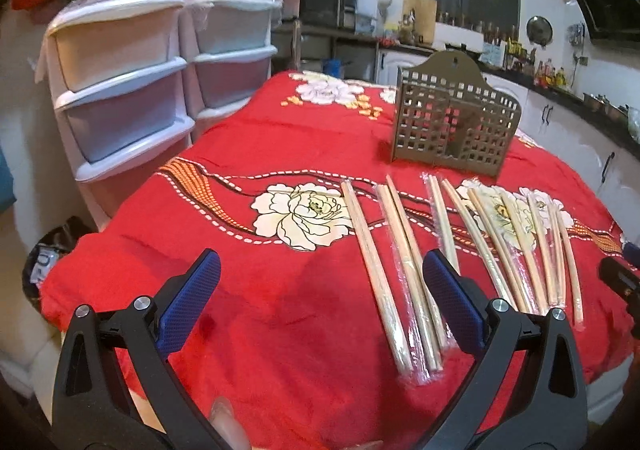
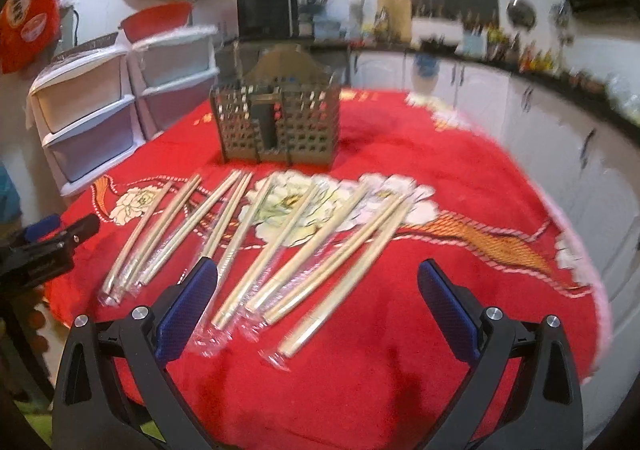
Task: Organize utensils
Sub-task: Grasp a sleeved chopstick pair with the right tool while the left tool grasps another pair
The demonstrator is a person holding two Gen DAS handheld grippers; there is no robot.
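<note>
Several pairs of wooden chopsticks in clear plastic sleeves (image 1: pixel 404 274) lie in a row on the red flowered tablecloth (image 1: pixel 280 310); they also show in the right wrist view (image 2: pixel 280 250). Behind them stands a brown lattice utensil holder (image 1: pixel 454 122), which looks empty, also in the right wrist view (image 2: pixel 280 122). My left gripper (image 1: pixel 320 270) is open and empty above the cloth, left of the chopsticks. My right gripper (image 2: pixel 318 278) is open and empty above the near ends of the chopsticks; part of it shows at the left wrist view's right edge (image 1: pixel 620 282).
White plastic drawer units (image 1: pixel 124 90) stand beside the table at the left. Kitchen counters with bottles (image 1: pixel 540 74) run behind and to the right. A dark bag (image 1: pixel 52 254) sits on the floor at the left. The left gripper's body shows at the right wrist view's left edge (image 2: pixel 44 250).
</note>
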